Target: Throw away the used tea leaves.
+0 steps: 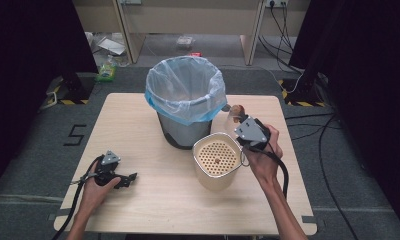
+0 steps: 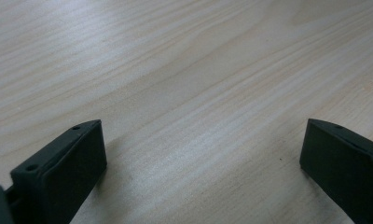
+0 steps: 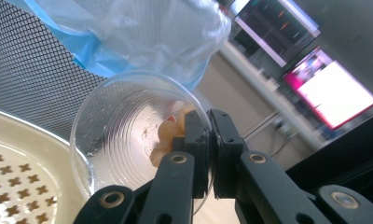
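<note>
Cup [image 3: 128, 135] clamped by its rim in right gripper [image 3: 211, 154], tipped sideways, orange-ish food bits inside. It sits beside the bin [image 1: 185, 97] with blue bag, just past the cream strainer tub [image 1: 216, 160]. Left gripper [image 2: 198, 168] idle near the table [image 2: 184, 70], jaws wide apart, nothing between them. Progress: cup picked up and brought to the bin, contents not dumped yet. Left to do, likely: lift over the bin rim or the strainer, tip out, set cup down. Which one is the target I cannot tell.
</note>
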A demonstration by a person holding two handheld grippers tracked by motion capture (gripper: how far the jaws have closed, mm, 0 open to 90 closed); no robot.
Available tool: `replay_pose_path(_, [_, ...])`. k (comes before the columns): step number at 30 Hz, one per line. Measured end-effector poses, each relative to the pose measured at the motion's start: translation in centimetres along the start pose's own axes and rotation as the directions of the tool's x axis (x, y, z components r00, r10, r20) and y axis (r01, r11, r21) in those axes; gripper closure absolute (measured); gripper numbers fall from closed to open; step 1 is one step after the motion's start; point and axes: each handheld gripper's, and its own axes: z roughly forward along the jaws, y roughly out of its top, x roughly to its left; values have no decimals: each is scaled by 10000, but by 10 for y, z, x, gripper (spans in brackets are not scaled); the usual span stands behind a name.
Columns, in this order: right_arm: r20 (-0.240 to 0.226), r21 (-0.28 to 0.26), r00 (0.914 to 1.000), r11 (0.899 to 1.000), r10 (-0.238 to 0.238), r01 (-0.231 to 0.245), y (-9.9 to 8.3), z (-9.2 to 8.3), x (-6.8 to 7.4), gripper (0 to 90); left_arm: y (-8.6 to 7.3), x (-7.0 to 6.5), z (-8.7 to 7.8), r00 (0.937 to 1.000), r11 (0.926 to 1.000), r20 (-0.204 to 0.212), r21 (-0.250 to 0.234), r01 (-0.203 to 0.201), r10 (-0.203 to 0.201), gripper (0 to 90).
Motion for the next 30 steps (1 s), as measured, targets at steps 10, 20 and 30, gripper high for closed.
replay_pose_path(10, [1707, -1247, 9795, 9838, -1068, 1290, -15, -14, 36, 876, 0, 0, 0, 10000, 10000, -12, -12, 8, -8, 0])
replay_pose_path(20, [2558, -1451, 9335, 9447, -2514, 2942, -13, -16, 48, 878, 0, 0, 0, 10000, 10000, -26, -13, 23, -23, 0])
replay_pose_path(30, [3179, -1746, 8917, 9045, -3223, 3891, -11, -16, 65, 878, 0, 0, 0, 10000, 10000, -32, -13, 29, -29, 0])
